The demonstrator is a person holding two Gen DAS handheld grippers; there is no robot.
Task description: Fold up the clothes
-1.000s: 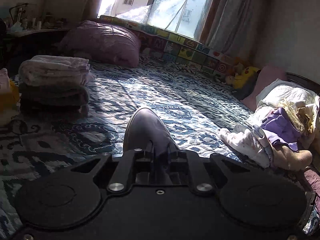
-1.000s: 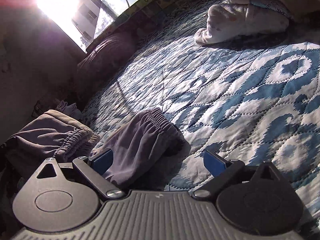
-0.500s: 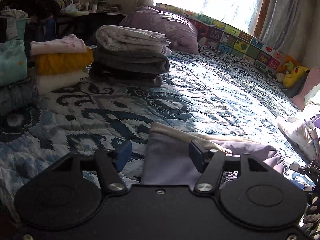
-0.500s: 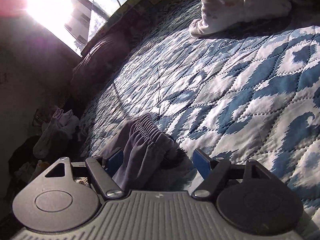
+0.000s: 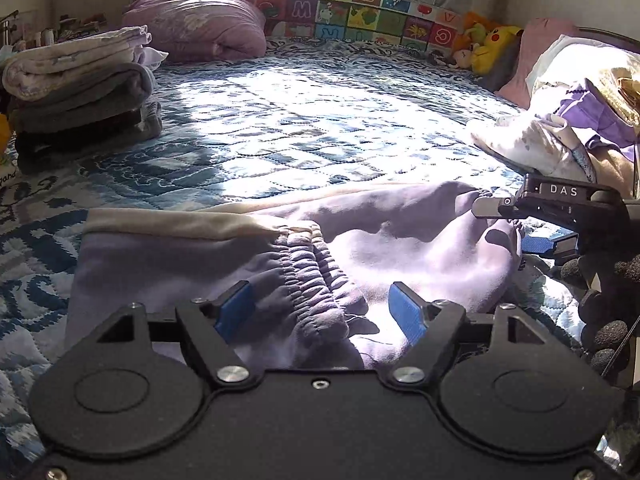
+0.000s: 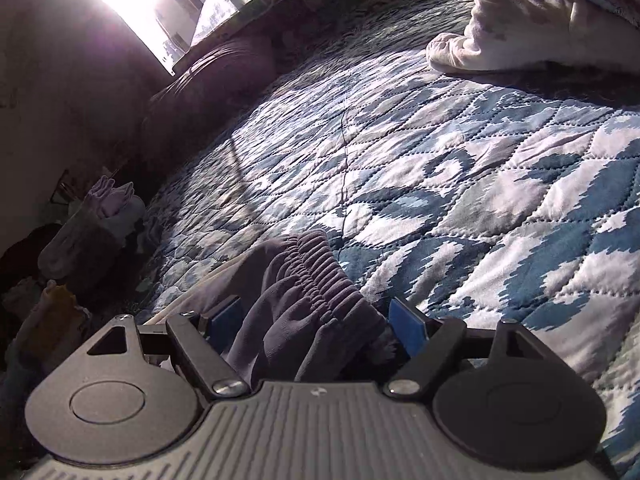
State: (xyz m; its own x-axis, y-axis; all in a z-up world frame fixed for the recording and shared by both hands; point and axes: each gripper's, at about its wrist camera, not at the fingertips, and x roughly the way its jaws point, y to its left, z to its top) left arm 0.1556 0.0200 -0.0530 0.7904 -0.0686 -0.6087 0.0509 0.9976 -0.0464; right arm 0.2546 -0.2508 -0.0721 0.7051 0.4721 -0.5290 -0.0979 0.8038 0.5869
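- Left claw [image 5: 322, 308] is spread wide, blue pads on either side of the gathered waistband of the purple pants [image 5: 400, 236], not pinching anything.
- Right claw [image 6: 316, 316] is spread open too, with a bunched elastic bit of the same pants [image 6: 308, 280] sitting loose between its pads.
- The pants lie crumpled flat on the blue patterned bed [image 5: 304, 120], a cream stripe along the far edge.
- Stack of folded clothes [image 5: 80, 92] sits off to the left, well apart from the pants.
- Loose heap of unfolded laundry [image 5: 560, 136] is piled at the right, by the pillows.
- Purple bedding [image 5: 200, 28] and stuffed toys [image 5: 488, 48] sit near the window.
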